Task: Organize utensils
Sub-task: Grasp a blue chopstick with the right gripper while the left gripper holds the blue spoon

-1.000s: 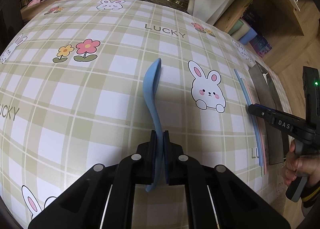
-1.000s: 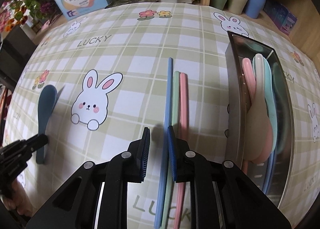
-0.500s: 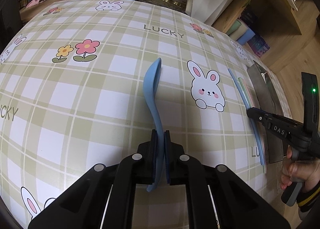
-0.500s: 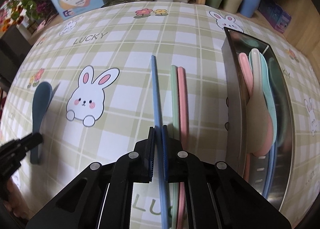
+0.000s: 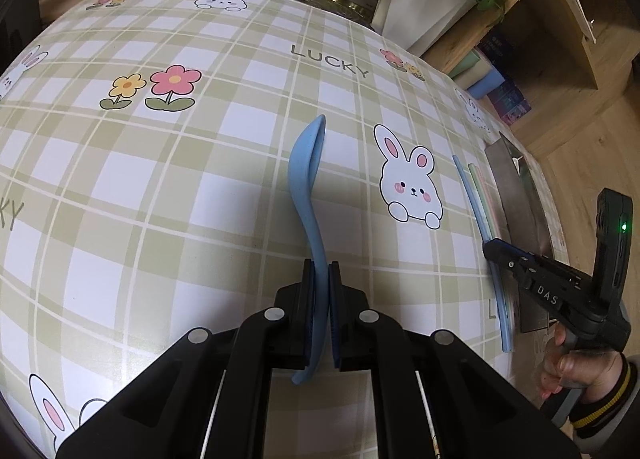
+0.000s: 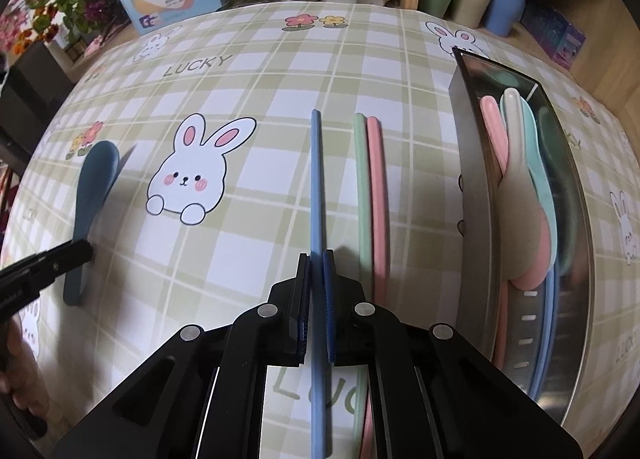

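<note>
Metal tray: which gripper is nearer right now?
Right. The right gripper, shut on the blue chopstick, sits beside the metal tray; the left gripper holds the blue spoon farther off.

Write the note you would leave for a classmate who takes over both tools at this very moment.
Left tool: shut on the blue spoon, gripped by its handle, bowl pointing away.
Right tool: shut on the blue chopstick, apart from the green chopstick and pink chopstick lying side by side on the table.
Metal tray, right of the chopsticks: already holds pink, cream and teal spoons.
Done: those spoons are stowed.
Left: probably move the blue spoon and blue chopstick to the tray, then the green and pink chopsticks.
</note>
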`<state>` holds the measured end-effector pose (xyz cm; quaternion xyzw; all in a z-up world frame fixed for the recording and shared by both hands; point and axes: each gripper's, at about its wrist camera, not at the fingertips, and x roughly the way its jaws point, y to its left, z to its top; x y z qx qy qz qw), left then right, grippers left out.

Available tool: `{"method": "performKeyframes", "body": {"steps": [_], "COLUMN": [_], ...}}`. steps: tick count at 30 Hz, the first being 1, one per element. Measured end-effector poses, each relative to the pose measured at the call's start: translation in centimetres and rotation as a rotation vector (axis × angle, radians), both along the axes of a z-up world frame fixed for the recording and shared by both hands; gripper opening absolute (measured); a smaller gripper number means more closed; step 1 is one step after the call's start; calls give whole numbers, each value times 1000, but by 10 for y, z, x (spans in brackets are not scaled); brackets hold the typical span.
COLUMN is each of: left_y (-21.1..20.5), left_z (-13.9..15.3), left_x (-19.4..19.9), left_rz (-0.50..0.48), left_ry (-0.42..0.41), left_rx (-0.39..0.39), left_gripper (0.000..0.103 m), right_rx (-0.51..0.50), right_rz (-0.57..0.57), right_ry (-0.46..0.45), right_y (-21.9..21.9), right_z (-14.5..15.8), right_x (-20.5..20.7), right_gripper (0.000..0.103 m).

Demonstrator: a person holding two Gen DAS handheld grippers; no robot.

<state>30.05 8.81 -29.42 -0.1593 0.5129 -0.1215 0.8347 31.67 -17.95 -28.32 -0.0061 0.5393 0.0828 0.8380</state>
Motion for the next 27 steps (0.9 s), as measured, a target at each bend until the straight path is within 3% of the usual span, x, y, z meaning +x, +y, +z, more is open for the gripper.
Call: {"method": "performKeyframes", "body": {"steps": [11, 17, 27], "left_y": [-3, -7, -9], "left_z": [1, 2, 2], "left_x": [-1, -2, -2], "left_rz": [-8, -20, -16], "left_ry": [-13, -22, -18], "left_rx": [26, 59, 72], "left_gripper": [8, 8, 8], "right_rx": [-5, 78, 207], "right_rz": [9, -21, -22], "right_ry": [3, 24, -83], "right_y": [1, -7, -17], "right_z": [0, 1, 37], "right_x": [-2, -4, -21], "right_gripper": [6, 6, 6]}}
